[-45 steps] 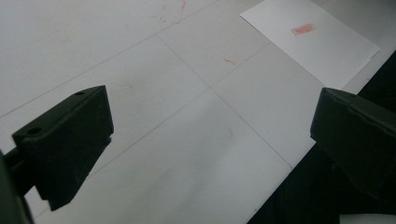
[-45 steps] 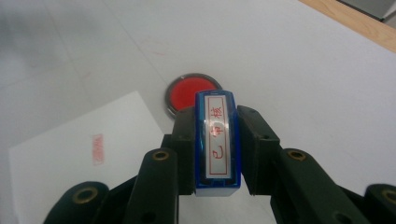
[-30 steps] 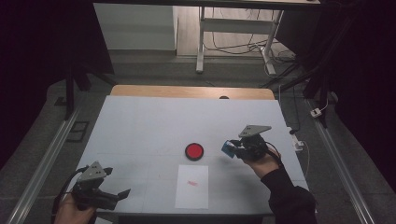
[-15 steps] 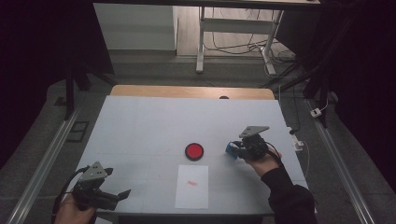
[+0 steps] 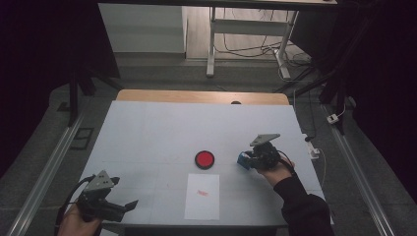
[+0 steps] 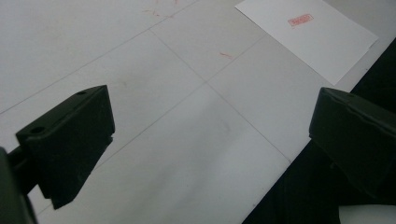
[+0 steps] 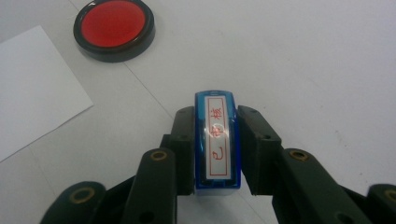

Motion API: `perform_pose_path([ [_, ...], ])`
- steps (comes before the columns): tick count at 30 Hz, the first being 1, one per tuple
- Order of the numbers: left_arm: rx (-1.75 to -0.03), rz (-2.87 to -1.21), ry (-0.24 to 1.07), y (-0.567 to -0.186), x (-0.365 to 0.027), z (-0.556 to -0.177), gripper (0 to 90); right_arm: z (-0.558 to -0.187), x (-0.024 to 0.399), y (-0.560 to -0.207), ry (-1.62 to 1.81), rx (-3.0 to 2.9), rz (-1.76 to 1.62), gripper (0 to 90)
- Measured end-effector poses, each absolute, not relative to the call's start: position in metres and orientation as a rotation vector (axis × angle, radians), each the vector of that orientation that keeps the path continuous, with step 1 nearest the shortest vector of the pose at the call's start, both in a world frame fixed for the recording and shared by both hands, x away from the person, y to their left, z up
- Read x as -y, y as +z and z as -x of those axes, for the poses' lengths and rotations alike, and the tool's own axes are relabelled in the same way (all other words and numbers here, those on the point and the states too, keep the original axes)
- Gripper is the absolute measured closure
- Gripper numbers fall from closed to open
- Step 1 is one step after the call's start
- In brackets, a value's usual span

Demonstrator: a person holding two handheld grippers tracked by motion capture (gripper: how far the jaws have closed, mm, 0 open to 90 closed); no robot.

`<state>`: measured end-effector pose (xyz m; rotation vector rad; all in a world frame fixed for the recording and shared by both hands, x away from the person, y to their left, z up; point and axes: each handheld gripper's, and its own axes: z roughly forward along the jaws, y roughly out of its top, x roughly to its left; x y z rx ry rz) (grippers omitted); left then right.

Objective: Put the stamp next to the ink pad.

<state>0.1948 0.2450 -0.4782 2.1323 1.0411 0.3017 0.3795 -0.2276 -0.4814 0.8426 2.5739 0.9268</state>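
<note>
A blue stamp (image 7: 217, 140) with red characters on its label sits between the jaws of my right gripper (image 7: 217, 122), low over the white table (image 5: 147, 132). The pads press its two sides. The jaws have just been opening a little, with the stamp still between them. In the high view that gripper (image 5: 244, 161) is right of a round red ink pad (image 5: 204, 159), which lies ahead to the left in the right gripper view (image 7: 113, 29). A white paper sheet (image 5: 202, 195) bears a red imprint (image 5: 202, 192). My left gripper (image 5: 129, 205) stands open at the front left edge.
The left gripper view looks over the table's front edge (image 6: 275, 182), with the sheet (image 6: 306, 37) and its imprint (image 6: 300, 19) beyond. A wooden strip (image 5: 196, 96) borders the far side. Metal rails (image 5: 49, 167) run along the floor on both sides.
My right gripper has shifted slightly to the right with the blue stamp in it. The left gripper has stayed where it was.
</note>
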Motion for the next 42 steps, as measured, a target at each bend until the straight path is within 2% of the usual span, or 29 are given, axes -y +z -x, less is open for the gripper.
perform_pose_path([
  [5, -1.042, -2.132, 0.301, -0.478, -0.245, -0.195, 0.7, -0.378, 0.230, -0.476, 0.958, -2.541, -0.871, 58.9],
  [17, -1.044, -2.133, 0.299, -0.478, -0.245, -0.194, 0.8, -0.364, 0.229, -0.463, 1.038, -2.503, -0.936, 27.6],
  [30, -1.038, -2.137, 0.303, -0.478, -0.244, -0.194, 0.8, -0.342, 0.236, -0.456, 1.128, -2.443, -1.008, 8.7],
  [42, -1.040, -2.139, 0.304, -0.478, -0.244, -0.195, 0.8, -0.318, 0.248, -0.454, 1.128, -2.438, -1.021, 0.5],
])
